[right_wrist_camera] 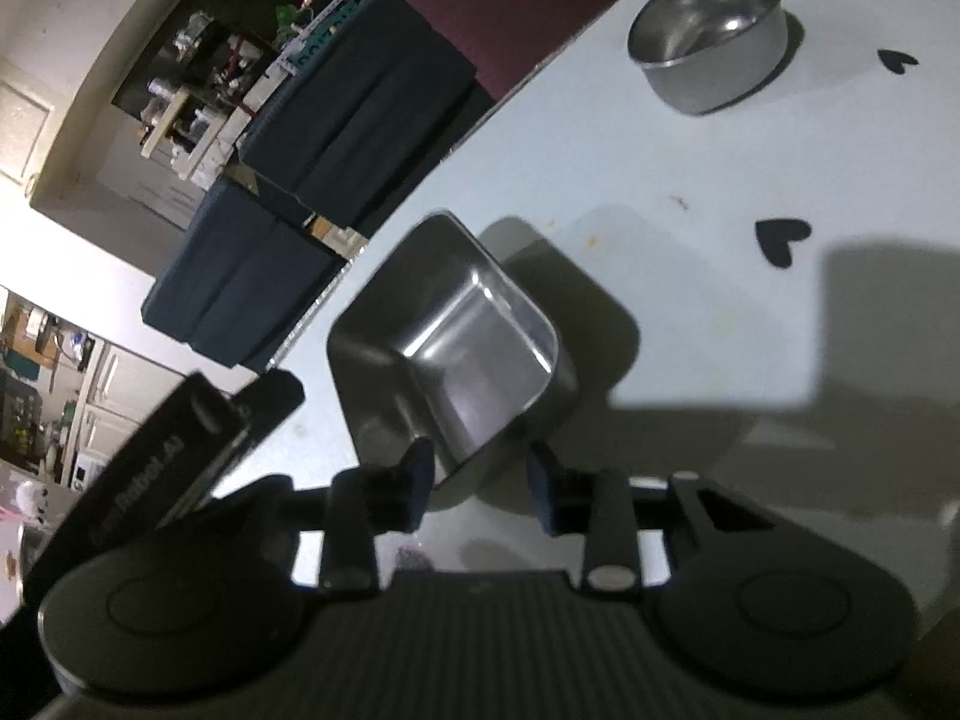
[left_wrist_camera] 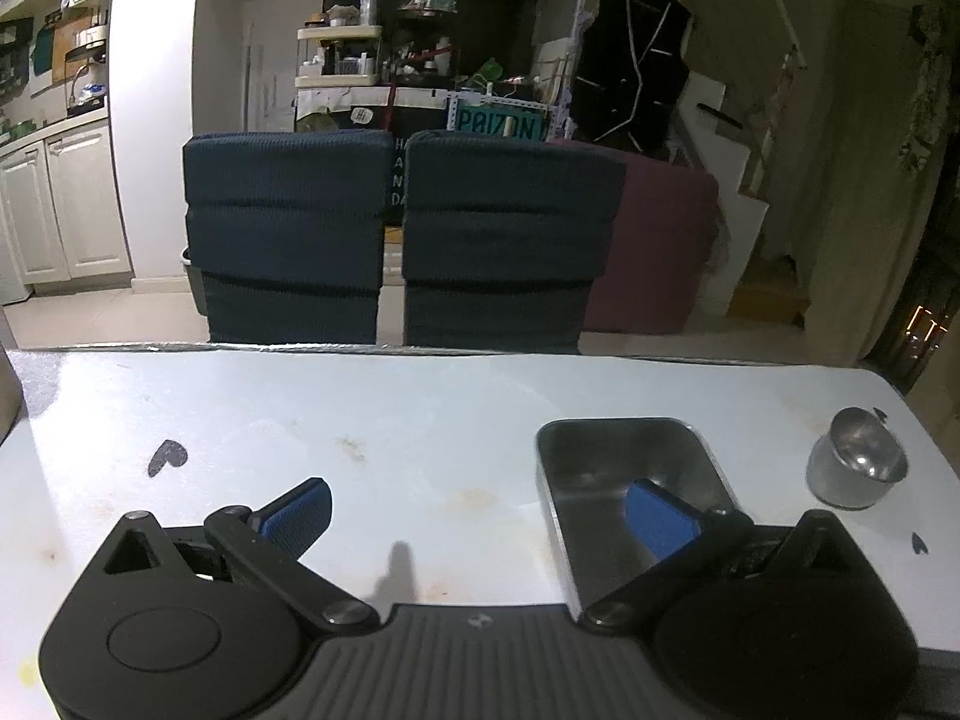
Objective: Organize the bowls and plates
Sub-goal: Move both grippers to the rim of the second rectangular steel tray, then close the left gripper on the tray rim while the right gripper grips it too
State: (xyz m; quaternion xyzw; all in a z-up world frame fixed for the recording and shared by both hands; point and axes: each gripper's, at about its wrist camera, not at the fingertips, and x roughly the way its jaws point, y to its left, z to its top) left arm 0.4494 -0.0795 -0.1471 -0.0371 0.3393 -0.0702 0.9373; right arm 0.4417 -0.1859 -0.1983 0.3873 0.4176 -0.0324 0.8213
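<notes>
- Grasp under way: right tool (right_wrist_camera: 480,480) straddles the steel tray's (right_wrist_camera: 456,354) near wall, jaws part-closed, not visibly pinching.
- Left tool (left_wrist_camera: 480,516) spread wide, one finger over the tray.
- Next, likely: pinch, then lift toward the round bowl (right_wrist_camera: 708,54) beyond the tray.

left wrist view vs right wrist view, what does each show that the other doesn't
Only the left wrist view shows the left gripper with its fingers spread wide, one inside the rectangular steel tray.

Only the right wrist view shows the right gripper straddling the tray's near corner, and a larger heart mark.

Both show the tray, the round steel bowl, the white table and the blue chairs.
</notes>
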